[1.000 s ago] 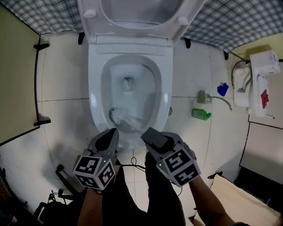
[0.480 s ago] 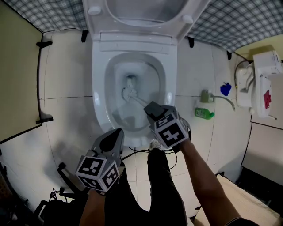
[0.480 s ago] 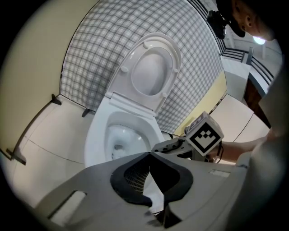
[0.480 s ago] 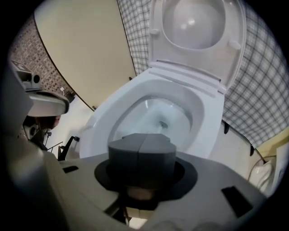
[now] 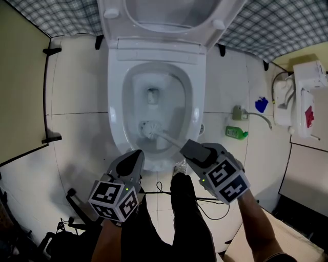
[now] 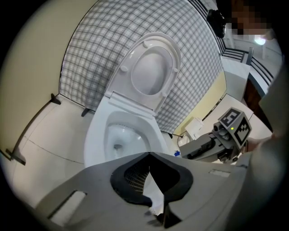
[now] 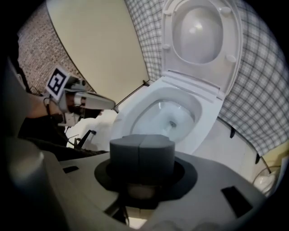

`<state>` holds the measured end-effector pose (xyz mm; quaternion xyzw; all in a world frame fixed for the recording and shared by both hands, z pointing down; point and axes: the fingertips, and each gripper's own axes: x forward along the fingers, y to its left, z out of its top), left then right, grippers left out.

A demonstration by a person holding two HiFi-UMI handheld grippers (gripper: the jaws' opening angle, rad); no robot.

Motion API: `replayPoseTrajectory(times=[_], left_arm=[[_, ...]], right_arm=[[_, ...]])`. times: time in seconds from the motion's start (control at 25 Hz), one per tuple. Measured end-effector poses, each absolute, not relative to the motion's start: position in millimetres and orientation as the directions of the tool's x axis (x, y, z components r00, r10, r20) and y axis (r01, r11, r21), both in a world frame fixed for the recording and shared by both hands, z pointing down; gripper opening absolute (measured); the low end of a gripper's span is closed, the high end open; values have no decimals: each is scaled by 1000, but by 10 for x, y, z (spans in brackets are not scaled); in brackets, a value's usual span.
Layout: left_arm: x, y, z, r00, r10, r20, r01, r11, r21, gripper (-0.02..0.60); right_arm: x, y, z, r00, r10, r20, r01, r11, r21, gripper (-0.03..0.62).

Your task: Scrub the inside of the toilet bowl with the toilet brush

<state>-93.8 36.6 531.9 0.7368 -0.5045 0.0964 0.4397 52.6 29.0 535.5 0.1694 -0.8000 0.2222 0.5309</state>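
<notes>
no readable brand or text anywhere: the small green plastic bottle (image 5: 233, 132) on the white floor tiles (image 5: 72, 92) right of the toilet has a label too small to read, and the white box with a red mark (image 5: 306, 105) by the right wall is too blurry. only black-and-white square marker patterns show on the two cubes. the right gripper (image 5: 190, 149) comes in from the lower right on a bare forearm (image 5: 256, 230), tipped steeply down over the front right rim of the white ceramic toilet bowl (image 5: 115, 112), marker cube toward the person. its dark pads are clamped on the pale handle of the white toilet brush (image 5: 151, 129). the brush head sits inside the bowl on the near slope, below the drain hole, with the handle slanting up and right to the jaws. the left gripper (image 5: 132, 156) hangs just off the bowl's front left edge, pointing at the bowl, jaws pressed together with nothing between them. white seat and lid (image 5: 169, 15) are raised against the grey checked wall (image 5: 271, 30). a black cable (image 5: 159, 192) lies on the floor by the person's dark trouser legs (image 5: 189, 225).
</notes>
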Motion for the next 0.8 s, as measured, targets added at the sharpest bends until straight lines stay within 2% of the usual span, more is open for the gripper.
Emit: replayPoseTrajectory(times=[0.12,0.28,0.68,0.8], left_arm=[[-932,358,5324,471,-659,586,-828,-102,552,9],[-916,368,5338,471,-657,589,-828,-99,552,9],[-925,409,5340,466,-659,591,-829,-91,552,9],[-905,410,5328,469,-660,587,-827,-96,554,9]], right_arm=[[574,476,5313,-332,28,943,-418,892,-173,171],[551,343,5463,-274,9,962,-379,918,-116,172],[320,-374,6078,-175,-62,983,-405,914,-15,173],[319,-472,5967,-180,-68,981,-412,911,-13,172]])
